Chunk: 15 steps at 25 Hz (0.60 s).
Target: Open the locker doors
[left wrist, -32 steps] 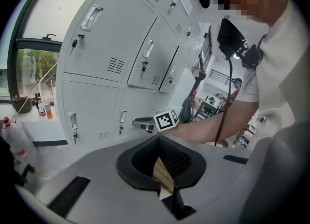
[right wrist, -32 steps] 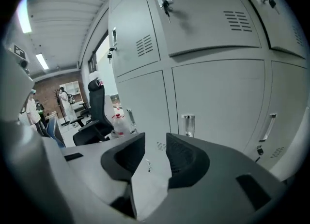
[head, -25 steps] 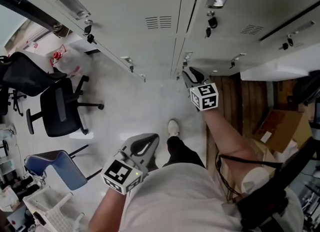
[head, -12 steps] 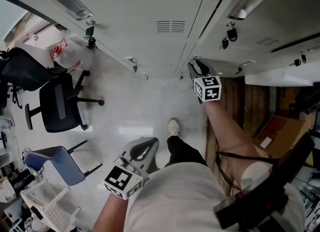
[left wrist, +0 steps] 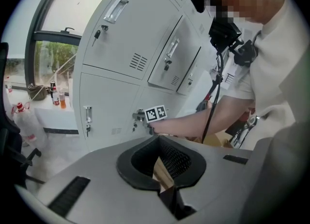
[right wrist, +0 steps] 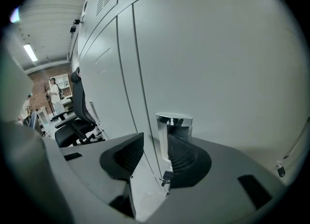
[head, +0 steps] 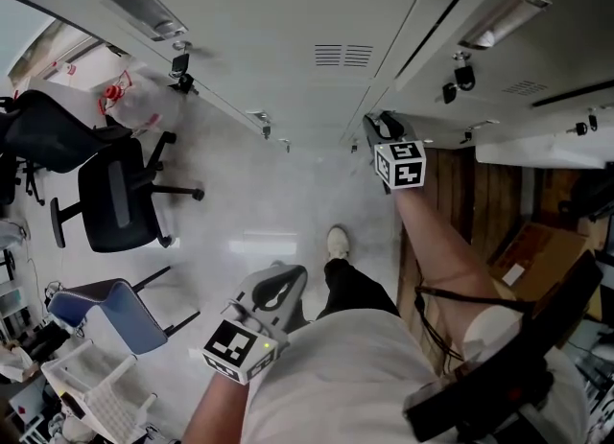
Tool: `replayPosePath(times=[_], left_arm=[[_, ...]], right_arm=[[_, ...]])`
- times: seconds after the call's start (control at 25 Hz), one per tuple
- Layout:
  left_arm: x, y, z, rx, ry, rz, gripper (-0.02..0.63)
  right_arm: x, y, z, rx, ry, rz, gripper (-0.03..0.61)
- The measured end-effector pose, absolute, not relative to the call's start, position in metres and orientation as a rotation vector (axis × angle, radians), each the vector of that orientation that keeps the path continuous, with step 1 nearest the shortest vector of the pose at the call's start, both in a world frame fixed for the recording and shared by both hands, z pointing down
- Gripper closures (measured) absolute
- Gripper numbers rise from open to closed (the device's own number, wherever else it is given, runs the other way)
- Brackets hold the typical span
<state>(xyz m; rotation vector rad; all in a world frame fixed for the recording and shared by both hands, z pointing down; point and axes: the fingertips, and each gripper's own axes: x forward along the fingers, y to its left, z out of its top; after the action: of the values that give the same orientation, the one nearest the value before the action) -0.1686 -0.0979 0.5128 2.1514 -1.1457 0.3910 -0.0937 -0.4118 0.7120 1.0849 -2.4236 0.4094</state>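
Head view: two grippers are showing. The right gripper [head: 376, 126] is reaching out to the bank of locker doors [head: 288, 11], with its tips sitting at a door edge. The left gripper [head: 286, 274] is hanging low beside the person's body, well apart from the lockers. Off to its left, two chairs are standing: one black chair [head: 115, 207] and, nearer, one blue chair [head: 101, 313].

Left gripper view: the jaws are meeting at the tips, with nothing between them. Ahead of them the right gripper is sitting against a lower door. Left of that, two doors are standing one above the other, each carrying one handle: the upper handle [left wrist: 115, 9] and the lower handle [left wrist: 87, 114].

Right gripper view: the jaws are standing apart and have just been opening. One chrome handle [right wrist: 174, 133] is standing between them, close against the right-hand pad; contact cannot be settled. One key [right wrist: 166, 177] is hanging just below it. A door seam is running up between the jaws.
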Motion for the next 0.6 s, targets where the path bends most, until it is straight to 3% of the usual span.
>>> replayPosePath(times=[0.6], left_arm=[[-0.174, -0.088, 0.512, 2.195, -1.112, 0.400, 0.603]], right_arm=[[-0.084, -0.389, 0.713, 1.255, -2.323, 0.468, 0.454]])
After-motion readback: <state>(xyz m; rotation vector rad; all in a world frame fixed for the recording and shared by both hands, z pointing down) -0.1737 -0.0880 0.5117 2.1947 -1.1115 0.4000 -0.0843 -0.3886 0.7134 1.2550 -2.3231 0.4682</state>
